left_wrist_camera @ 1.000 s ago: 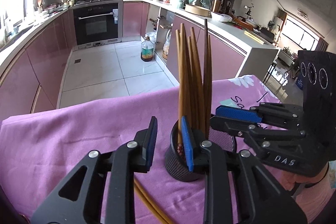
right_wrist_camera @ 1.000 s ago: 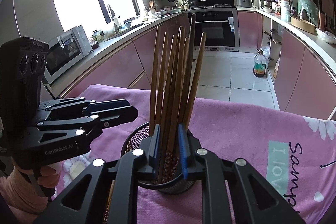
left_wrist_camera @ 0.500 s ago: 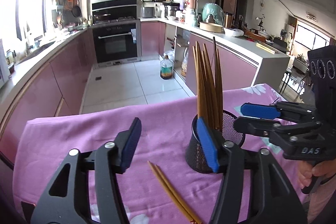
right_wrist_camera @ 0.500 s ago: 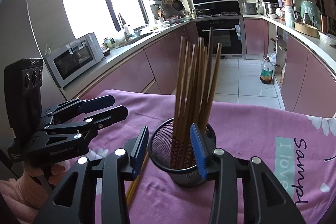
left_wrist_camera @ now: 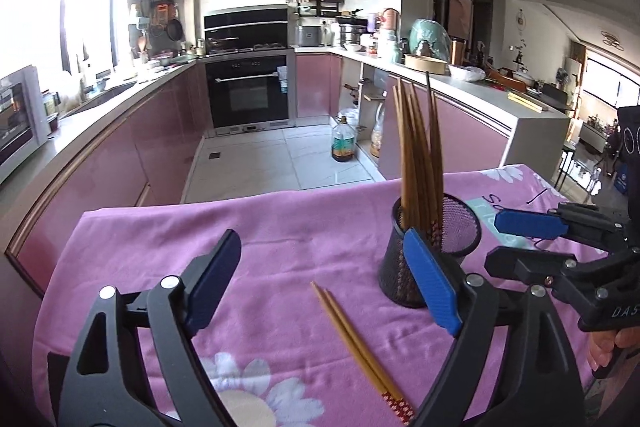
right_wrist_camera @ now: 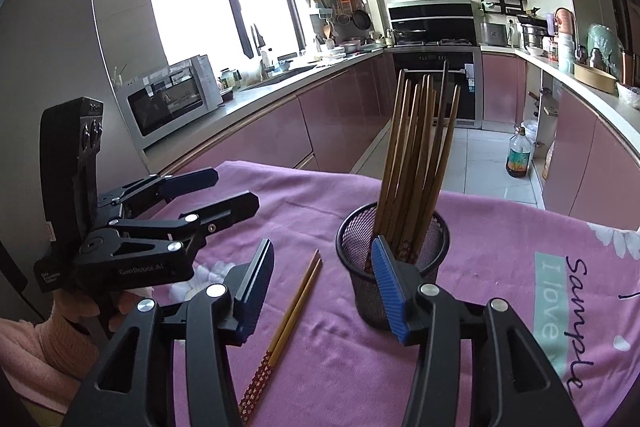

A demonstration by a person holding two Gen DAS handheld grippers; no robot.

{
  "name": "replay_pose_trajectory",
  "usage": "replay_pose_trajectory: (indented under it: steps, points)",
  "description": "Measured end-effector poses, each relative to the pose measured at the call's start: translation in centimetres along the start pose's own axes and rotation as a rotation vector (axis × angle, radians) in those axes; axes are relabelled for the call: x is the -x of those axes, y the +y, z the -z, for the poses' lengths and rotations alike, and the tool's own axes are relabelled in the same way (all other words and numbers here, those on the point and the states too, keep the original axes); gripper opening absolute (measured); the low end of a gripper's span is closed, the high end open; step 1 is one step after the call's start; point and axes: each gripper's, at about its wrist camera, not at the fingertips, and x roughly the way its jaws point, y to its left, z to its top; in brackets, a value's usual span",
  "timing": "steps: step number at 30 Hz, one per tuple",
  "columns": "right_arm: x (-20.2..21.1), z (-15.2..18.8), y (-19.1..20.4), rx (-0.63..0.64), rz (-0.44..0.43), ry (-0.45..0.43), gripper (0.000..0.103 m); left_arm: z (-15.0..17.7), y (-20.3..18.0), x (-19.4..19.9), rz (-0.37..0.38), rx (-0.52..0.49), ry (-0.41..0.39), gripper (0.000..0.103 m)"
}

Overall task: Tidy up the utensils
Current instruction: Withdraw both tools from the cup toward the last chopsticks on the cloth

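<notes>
A black mesh cup (left_wrist_camera: 430, 253) stands upright on the pink cloth and holds several brown chopsticks (left_wrist_camera: 418, 163); it also shows in the right wrist view (right_wrist_camera: 394, 259) with its chopsticks (right_wrist_camera: 420, 163). A loose pair of chopsticks (left_wrist_camera: 356, 343) lies flat on the cloth left of the cup, seen too in the right wrist view (right_wrist_camera: 288, 319). My left gripper (left_wrist_camera: 322, 281) is open and empty, held above the loose pair. My right gripper (right_wrist_camera: 324, 289) is open and empty, drawn back from the cup. Each gripper shows in the other's view: left (right_wrist_camera: 218, 193), right (left_wrist_camera: 510, 241).
The pink flowered cloth (left_wrist_camera: 280, 235) covers the table, whose far edge drops to a tiled kitchen floor. Pink cabinets, an oven (left_wrist_camera: 248, 93) and a microwave (right_wrist_camera: 172, 99) stand beyond. An oil bottle (left_wrist_camera: 343, 143) stands on the floor.
My right gripper opened off the chopsticks in the cup and drew back. My left gripper opened wider and pulled back and up, bringing the loose pair into view.
</notes>
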Motion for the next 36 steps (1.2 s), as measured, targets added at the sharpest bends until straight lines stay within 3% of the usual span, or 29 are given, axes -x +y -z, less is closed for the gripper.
replay_pose_trajectory:
  steps: [11, 31, 36]
  points:
    - [-2.0, 2.5, 0.8, -0.016, -0.038, 0.079, 0.049, 2.6, 1.5, 0.9, -0.029, 0.034, 0.044, 0.084]
    - [-6.4, 7.7, 2.8, -0.034, -0.055, 0.259, 0.048, 7.9, 2.6, -1.8, -0.037, 0.087, 0.187, 0.082]
    - [-6.9, 8.5, 3.3, -0.013, -0.033, 0.283, 0.040, 8.6, 2.7, -2.2, -0.029, 0.095, 0.206, 0.081]
